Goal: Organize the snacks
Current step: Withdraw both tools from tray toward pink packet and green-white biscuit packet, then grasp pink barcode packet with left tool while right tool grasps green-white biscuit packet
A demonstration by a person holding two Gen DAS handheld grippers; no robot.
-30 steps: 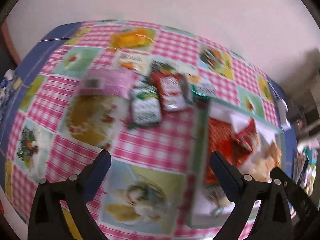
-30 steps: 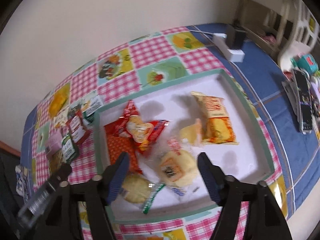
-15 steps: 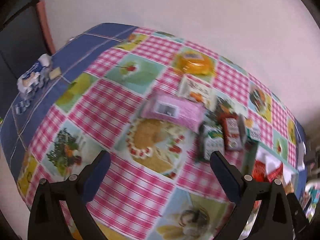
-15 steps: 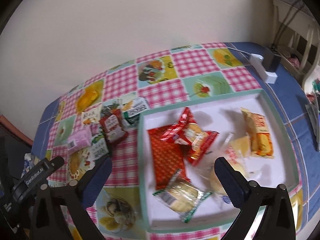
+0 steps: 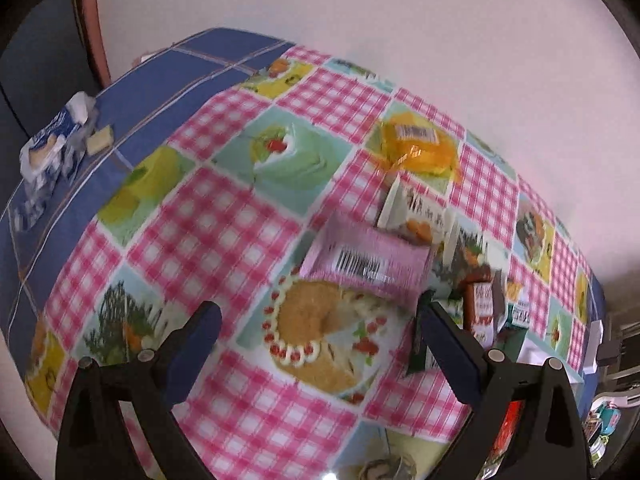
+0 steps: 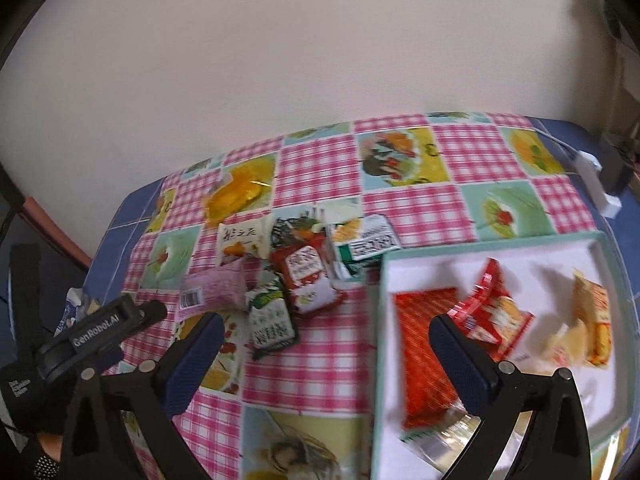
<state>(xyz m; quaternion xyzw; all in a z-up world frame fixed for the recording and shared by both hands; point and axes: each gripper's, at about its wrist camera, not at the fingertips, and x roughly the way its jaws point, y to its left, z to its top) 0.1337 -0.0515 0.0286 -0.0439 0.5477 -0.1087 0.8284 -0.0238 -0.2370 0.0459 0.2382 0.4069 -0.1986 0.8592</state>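
Your left gripper (image 5: 318, 330) and right gripper (image 6: 322, 342) both stand spread wide, pinching nothing. Crinkly foil packets (image 6: 276, 280) lie heaped on the glossy checked cloth (image 6: 328, 364), beside the square white tray (image 6: 386, 360) holding more.

Left black two-finger gripper with dark blue pads (image 5: 318, 350) angled steeply downward, jaws spread wide, nothing between them. Right black two-finger gripper with dark blue pads (image 6: 324, 350) tilted down too, jaws wide apart and empty. Off its left finger, the left gripper's black housing pokes in.
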